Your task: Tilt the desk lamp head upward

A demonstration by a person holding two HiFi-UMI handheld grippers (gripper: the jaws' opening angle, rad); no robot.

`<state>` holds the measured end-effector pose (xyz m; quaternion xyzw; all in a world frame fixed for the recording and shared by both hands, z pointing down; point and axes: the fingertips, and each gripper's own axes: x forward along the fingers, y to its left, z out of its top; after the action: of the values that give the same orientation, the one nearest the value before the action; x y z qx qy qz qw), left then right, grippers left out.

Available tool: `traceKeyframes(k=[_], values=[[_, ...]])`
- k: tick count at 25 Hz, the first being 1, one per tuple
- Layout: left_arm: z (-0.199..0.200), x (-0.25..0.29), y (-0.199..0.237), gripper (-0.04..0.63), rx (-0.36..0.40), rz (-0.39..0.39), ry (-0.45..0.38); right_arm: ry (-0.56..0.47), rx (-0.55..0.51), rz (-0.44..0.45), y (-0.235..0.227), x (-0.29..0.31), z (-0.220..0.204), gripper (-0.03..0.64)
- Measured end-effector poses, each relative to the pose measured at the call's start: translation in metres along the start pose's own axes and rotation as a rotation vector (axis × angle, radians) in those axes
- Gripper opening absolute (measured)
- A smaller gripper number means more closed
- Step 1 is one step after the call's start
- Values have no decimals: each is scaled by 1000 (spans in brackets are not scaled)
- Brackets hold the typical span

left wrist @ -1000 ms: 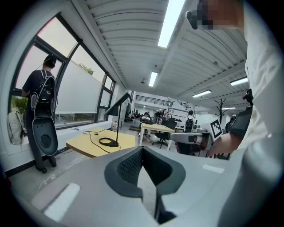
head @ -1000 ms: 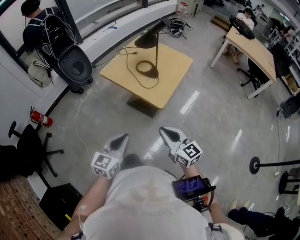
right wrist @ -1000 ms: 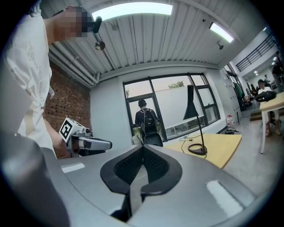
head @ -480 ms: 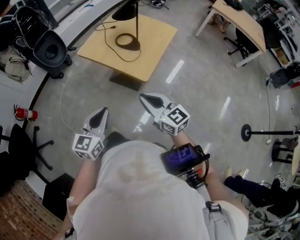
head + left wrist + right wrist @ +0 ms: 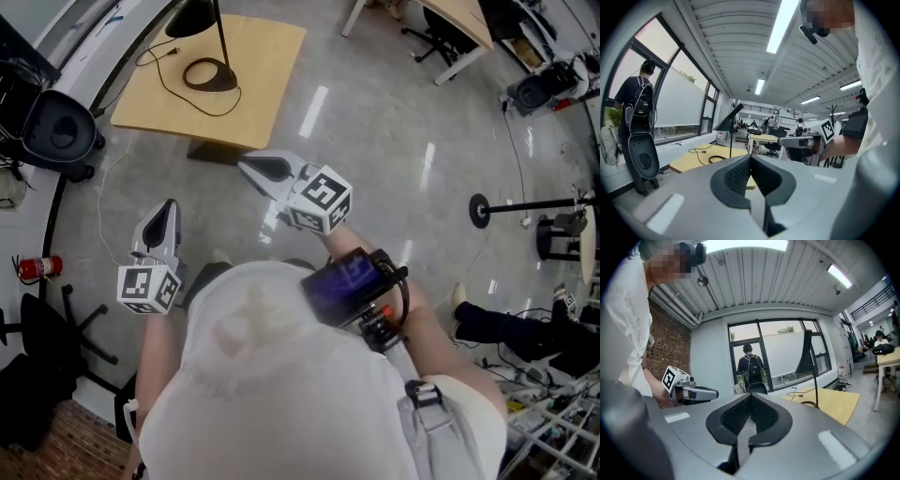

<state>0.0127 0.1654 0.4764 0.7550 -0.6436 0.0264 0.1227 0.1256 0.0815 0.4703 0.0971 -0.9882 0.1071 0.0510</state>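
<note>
Overhead, fire extinguisher, right gripper view, whole lamp

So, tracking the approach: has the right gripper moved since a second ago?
Yes. In the head view the right gripper has closed in on the wooden table; its tip now nearly meets the table's near edge.

The person wears an off-white short-sleeved T-shirt with a faint pale print on its front. A grey webbing strap with a dark buckle lies over the right shoulder. A black device with a blue-violet screen is mounted by the right forearm. The left gripper and right gripper are smooth light-grey tapered shells. Each carries a white cube with black square markers and black ribbed pads.
</note>
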Motion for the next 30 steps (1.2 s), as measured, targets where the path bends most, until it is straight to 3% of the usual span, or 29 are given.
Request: traceKeyframes(k=[20, 30], values=[[14, 17, 99, -3, -22, -161, 29, 38, 19, -152, 1, 87, -1, 12], [19, 21, 134, -3, -36, -157, 47, 46, 25, -168, -5, 111, 2, 12]])
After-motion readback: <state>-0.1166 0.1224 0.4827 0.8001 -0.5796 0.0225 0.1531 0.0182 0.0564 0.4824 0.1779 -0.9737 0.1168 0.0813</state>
